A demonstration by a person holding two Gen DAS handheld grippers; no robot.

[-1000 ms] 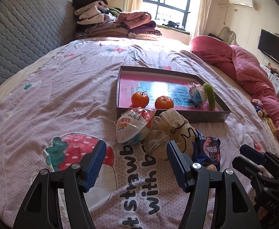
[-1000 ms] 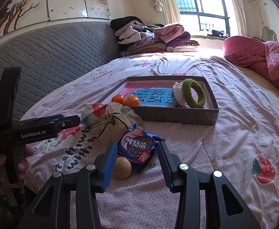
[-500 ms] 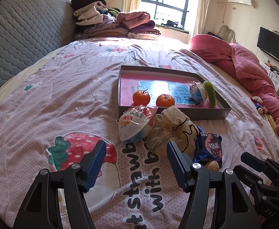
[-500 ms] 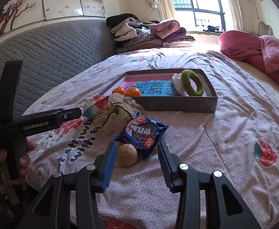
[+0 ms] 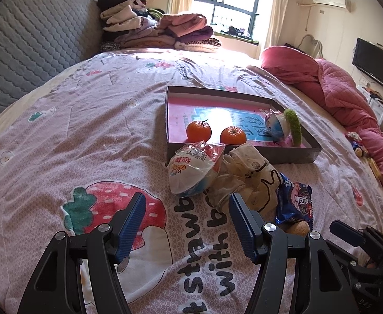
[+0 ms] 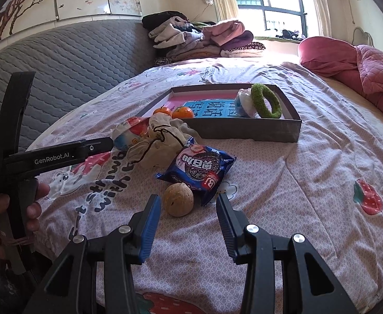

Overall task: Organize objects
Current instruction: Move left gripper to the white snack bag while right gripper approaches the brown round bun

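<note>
**Both grippers empty above the pile on the bed**

We hold our left gripper (image 5: 186, 225) above the pink strawberry-print bedspread (image 5: 73, 136), fingers apart, nothing between them. Our right gripper (image 6: 188, 222) is also spread and empty, just short of a round tan walnut (image 6: 178, 202) touching a blue foil biscuit packet (image 6: 199, 168). Beside these lie a crumpled cream cloth pouch (image 6: 160, 144) and a clear-wrapped snack bag (image 5: 194, 167). The shallow grey cardboard box (image 5: 243, 154) holds two oranges (image 5: 198, 131) and a green fuzzy ring (image 6: 266, 100).

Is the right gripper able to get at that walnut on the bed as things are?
Probably yes: the right gripper is open, the walnut lies just ahead, nothing between; only the cookie packet touches its far side.
</note>
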